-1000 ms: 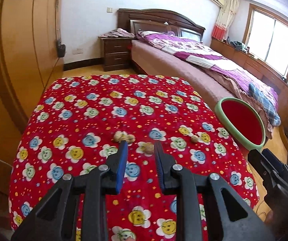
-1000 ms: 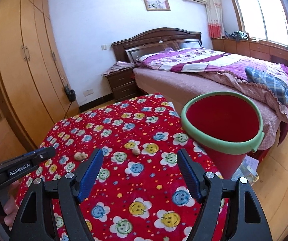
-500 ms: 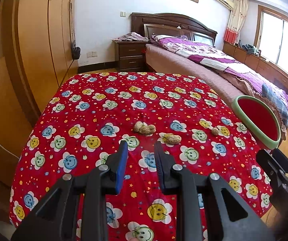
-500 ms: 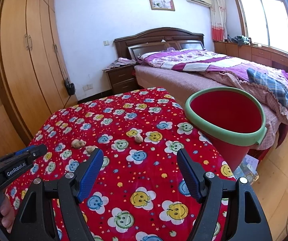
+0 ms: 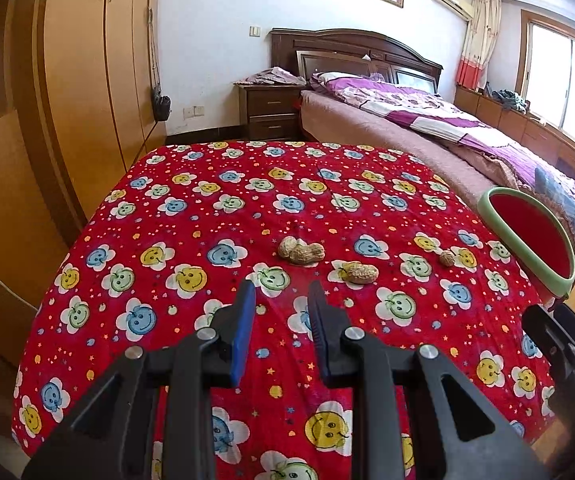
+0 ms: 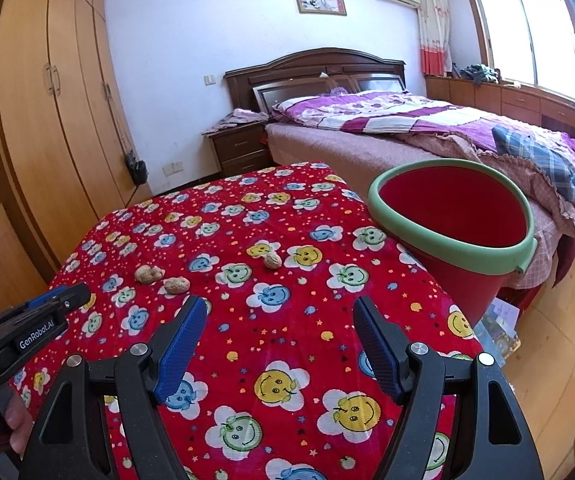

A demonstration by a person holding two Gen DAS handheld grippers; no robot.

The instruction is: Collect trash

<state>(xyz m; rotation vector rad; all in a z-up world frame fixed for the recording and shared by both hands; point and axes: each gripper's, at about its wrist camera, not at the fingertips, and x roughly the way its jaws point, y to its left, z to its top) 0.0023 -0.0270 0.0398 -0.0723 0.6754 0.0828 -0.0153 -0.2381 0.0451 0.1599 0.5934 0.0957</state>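
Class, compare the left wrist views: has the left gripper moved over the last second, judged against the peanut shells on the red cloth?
Yes. The left gripper has drawn back toward the person: the peanut shells now lie clear beyond its fingertips instead of right at them.

Both wrist views look forward over the red tablecloth (image 5: pixel 215 216) toward the bed (image 6: pixel 387 120)
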